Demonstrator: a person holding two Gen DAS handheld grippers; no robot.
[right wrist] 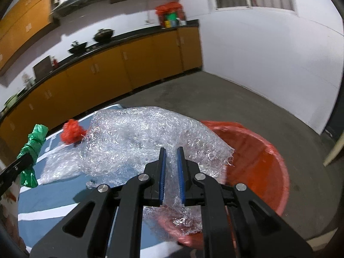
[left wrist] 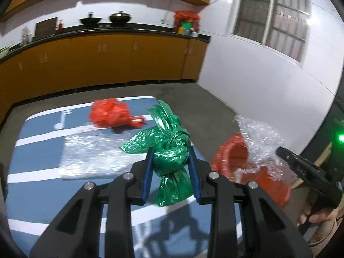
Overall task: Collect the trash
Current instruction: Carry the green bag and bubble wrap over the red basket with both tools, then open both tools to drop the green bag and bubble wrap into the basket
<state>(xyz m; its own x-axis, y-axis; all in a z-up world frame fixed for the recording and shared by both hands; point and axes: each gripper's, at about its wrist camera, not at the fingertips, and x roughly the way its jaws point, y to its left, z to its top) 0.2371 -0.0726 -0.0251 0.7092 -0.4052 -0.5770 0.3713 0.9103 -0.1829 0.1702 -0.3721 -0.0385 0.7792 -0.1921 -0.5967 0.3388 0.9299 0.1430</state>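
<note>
My left gripper is shut on a knotted green plastic bag, lifted above the blue table. That green plastic bag also shows at the left edge of the right wrist view. My right gripper is shut on a crumpled sheet of clear bubble wrap, which hangs partly over the rim of a red bin. In the left wrist view the red bin stands to the right of the table, with the bubble wrap above it and the right gripper beside it.
A crumpled red plastic bag and a flat sheet of bubble wrap lie on the table. Orange cabinets under a dark counter run along the back. A white wall with a window stands to the right. A hand holds the right gripper.
</note>
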